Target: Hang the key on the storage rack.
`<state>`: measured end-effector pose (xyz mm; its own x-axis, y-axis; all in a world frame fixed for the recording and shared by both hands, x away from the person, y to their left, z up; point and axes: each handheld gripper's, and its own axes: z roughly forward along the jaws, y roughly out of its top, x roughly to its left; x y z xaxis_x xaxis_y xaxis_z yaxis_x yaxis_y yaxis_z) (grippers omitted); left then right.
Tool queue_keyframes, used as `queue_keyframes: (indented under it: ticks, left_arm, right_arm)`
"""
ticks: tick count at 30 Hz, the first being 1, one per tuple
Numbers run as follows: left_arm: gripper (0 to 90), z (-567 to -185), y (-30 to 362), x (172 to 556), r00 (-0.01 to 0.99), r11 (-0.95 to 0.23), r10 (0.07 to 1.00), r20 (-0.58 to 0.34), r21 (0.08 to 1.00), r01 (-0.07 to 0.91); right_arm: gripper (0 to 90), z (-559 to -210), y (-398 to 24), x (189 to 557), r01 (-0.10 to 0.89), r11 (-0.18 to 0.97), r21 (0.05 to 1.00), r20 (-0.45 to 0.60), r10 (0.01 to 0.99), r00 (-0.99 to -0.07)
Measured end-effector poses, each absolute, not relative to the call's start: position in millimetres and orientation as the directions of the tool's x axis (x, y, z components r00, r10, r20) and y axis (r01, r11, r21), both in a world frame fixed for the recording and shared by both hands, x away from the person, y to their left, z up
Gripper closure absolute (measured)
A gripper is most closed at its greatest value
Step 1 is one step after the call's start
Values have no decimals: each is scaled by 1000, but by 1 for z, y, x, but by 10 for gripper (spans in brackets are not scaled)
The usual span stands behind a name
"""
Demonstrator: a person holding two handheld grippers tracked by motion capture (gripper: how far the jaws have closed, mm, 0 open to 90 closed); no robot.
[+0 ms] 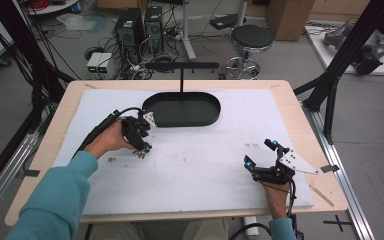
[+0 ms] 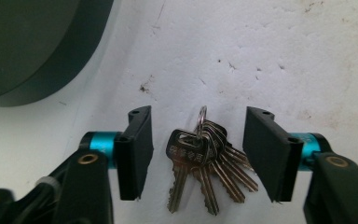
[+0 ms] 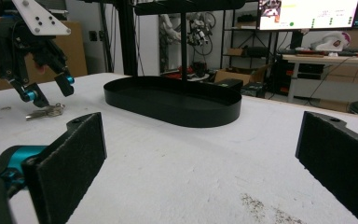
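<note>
Metal keys (image 2: 205, 161) lie flat on white mat (image 1: 205, 165), between left gripper (image 2: 198, 156) pads, not pinched. Right gripper (image 3: 200, 163) spread, idle. Risk: pads skid over flat keys, bunch fans out, slips.

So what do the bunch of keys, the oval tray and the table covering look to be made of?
Silver bunch of keys: metal, shiny, going by the glints and cut teeth. Black oval tray: likely painted sheet metal or plastic, matte with a thin upright rim. White table covering: seemingly foam board, grainy, dull and stained.
</note>
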<state>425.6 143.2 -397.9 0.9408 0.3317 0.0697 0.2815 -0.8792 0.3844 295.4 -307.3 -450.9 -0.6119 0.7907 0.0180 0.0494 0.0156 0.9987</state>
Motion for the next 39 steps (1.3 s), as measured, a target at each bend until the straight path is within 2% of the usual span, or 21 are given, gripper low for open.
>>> queue_keyframes:
  ticks: [17, 28, 39]
  left_arm:
    - [702, -397, 136, 427, 926, -883, 373, 55, 328, 336]
    - [789, -400, 135, 428, 925, -889, 377, 50, 301, 346]
    - [833, -401, 134, 429, 923, -887, 383, 43, 297, 354]
  right_arm:
    - [8, -451, -307, 295, 51, 17, 999, 18, 791, -611]
    - [8, -451, -308, 295, 54, 19, 998, 18, 791, -611]
    - [8, -451, -308, 295, 55, 17, 998, 21, 790, -612]
